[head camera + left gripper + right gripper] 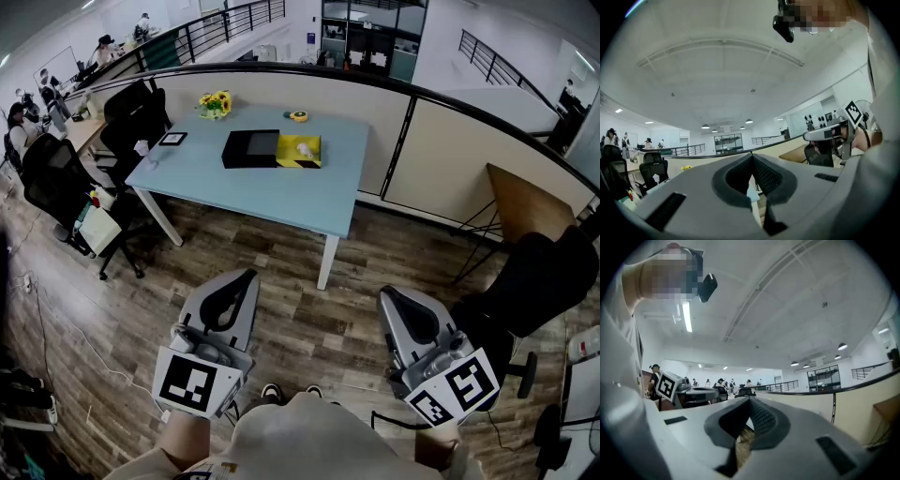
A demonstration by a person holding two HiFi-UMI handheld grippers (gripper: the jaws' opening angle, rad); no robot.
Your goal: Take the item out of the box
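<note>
Both grippers are pressed together with nothing between the jaws. The left gripper [242, 281] and the right gripper [389, 298] are held level and side by side just in front of the person's body, over the plank floor [309, 323]. Their marker cubes sit nearest the person and their closed tips aim ahead. Judged from this, the task is at its opening step, the approach, and no reach has begun, since the pale blue surface [281, 202] stands well apart from both grippers. On its far middle lies the black box [251, 148]. A yellow-and-black piece [292, 161] touches the box's right side and carries a small pale thing [305, 147]. Whether that is the item, or whether the item lies inside the box, cannot be told at this range. The next move likely calls for closing the gap to the surface, spreading one gripper's jaws, and bringing it over the box while the other steadies the box. Sunflowers [215, 102] stand at the surface's far left corner.
</note>
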